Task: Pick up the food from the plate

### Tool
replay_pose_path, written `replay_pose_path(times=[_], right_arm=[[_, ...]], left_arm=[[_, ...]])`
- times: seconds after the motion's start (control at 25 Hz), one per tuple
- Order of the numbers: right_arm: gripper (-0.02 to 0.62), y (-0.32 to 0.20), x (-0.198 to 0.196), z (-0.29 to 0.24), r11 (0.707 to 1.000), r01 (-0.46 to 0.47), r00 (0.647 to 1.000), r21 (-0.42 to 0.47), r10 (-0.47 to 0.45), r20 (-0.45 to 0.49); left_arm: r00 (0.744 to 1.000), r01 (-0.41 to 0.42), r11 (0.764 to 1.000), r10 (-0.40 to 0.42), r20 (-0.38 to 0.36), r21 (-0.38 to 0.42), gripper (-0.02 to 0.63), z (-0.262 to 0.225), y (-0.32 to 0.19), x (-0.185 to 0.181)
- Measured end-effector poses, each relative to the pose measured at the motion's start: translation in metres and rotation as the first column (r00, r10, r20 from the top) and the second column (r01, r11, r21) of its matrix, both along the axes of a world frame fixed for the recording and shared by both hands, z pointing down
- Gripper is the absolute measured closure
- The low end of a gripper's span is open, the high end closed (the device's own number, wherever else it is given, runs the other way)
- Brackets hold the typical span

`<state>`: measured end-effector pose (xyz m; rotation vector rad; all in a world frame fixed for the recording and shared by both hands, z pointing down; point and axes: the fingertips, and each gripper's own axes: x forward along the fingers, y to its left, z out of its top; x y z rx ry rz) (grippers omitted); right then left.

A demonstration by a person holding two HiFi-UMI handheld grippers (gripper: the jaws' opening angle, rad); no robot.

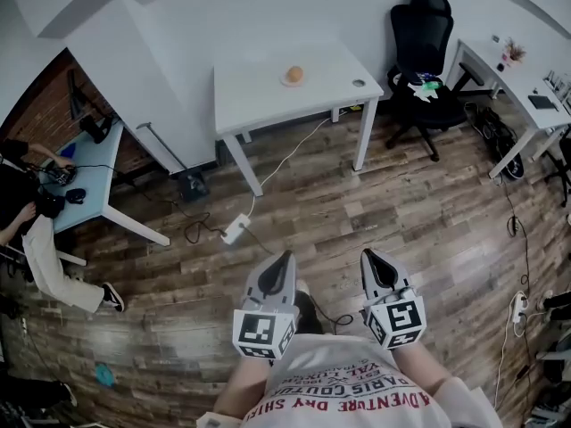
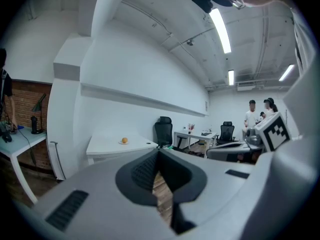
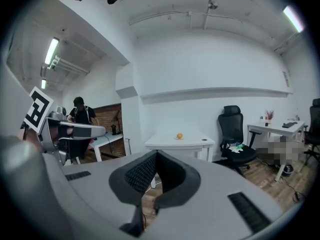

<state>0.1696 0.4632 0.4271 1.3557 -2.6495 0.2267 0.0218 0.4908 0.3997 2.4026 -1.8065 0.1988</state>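
Distance decides the coming move: left tool (image 1: 284,261), jaws pressed together on nothing, points across the wooden floor (image 1: 357,203) at the white table (image 1: 259,96), where the round orange food (image 1: 294,74) sits on its plate (image 1: 285,82), well apart and almost straight ahead; right tool (image 1: 368,259), likewise closed and empty, stands slightly further aside

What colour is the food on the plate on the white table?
Orange; the food shows best in the head view, on its plate.
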Motion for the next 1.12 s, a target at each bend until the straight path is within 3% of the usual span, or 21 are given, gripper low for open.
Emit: replay_pose_path(times=[0.4,0.76,1.12], right_arm=[[0.586,-0.104,-0.018,0.011,0.997,-0.070,0.996,0.027,0.071,-0.048],[0.586,-0.261,-0.055,0.000,0.995,-0.099,0.993,-0.022,0.097,-0.062],[0.586,-0.401,-0.110,-0.002,0.997,-0.063,0.998,-0.043,0.061,-0.034]], left_arm=[[0.997,-0.073,0.997,0.074,-0.025,0.018,0.600,0.013,-0.123,-0.018],[0.992,-0.107,0.994,0.107,-0.070,0.004,0.600,0.001,-0.297,-0.060],[0.994,-0.102,0.995,0.101,-0.050,-0.002,0.600,-0.001,-0.432,-0.110]])
